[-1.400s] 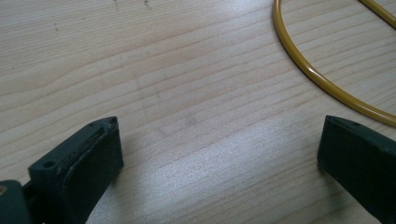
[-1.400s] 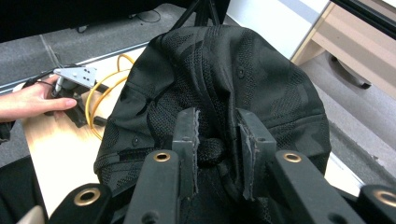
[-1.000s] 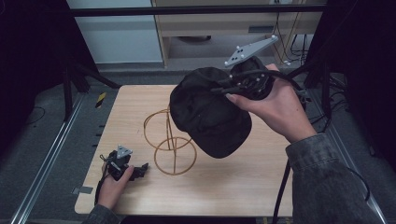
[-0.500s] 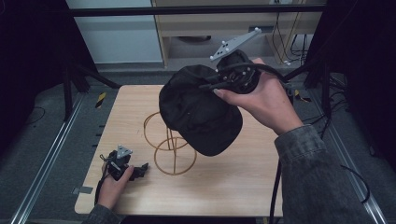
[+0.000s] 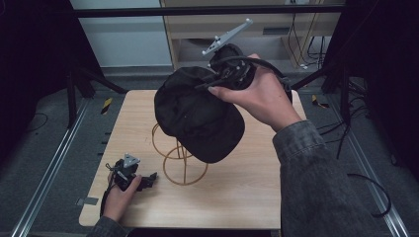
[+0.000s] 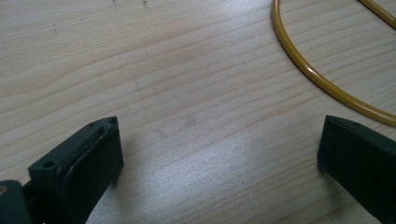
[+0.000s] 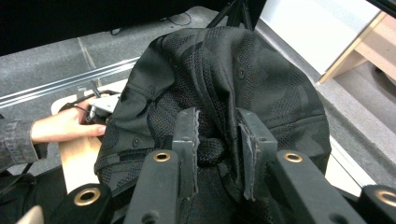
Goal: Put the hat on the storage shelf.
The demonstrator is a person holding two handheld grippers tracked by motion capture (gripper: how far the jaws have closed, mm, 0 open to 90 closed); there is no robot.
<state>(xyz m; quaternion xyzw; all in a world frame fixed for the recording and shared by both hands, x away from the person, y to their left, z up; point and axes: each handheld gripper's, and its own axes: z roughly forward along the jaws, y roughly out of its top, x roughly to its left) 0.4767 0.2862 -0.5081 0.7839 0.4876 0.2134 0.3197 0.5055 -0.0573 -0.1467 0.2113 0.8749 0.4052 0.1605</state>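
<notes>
Black woven fabric with mesh panels makes the cap (image 5: 197,118) light and floppy, so it sags and swings from a single pinch; the right tool (image 7: 218,140) has its jaws clamped together on a bunched fold of cloth near the cap's edge, which holds it in the air above the gold wire stand (image 5: 179,160). A grip on the stiffer brim or a seam would control it better than loose mesh, which may slide out. The left tool (image 5: 148,178) rests low on the wooden tabletop (image 5: 247,197) beside the stand's base ring, jaws wide apart with nothing between them. The cap hides the top of the stand, and its brim and inside opening are hard to make out against the dark cloth
</notes>
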